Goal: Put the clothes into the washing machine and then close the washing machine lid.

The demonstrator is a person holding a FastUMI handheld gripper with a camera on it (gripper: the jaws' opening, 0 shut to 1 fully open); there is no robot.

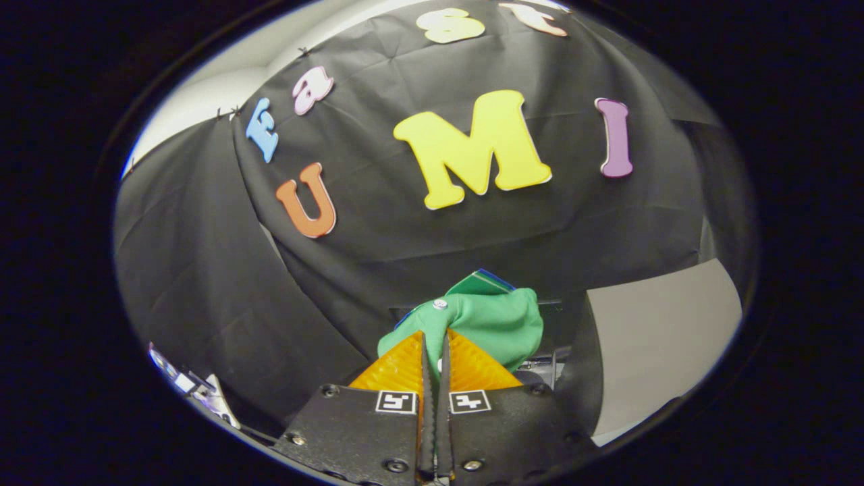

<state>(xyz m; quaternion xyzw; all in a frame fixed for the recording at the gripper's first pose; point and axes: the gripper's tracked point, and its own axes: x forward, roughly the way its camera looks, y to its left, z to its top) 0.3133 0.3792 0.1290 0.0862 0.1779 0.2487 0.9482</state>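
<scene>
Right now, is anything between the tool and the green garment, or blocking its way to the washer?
Nothing separates them: the tool is shut on the green garment, which bunches up just ahead of its fingers. The washing machine can't be made out from here, so I cannot tell whether the path to it is clear.

The lower part of the green cloth (496, 324) is hidden behind the fingertips (398, 368) of the tongs (435, 337), which are nearly closed on it. Left of the tongs, a small pale object (202, 395) is cut off and too blurred to identify.
</scene>
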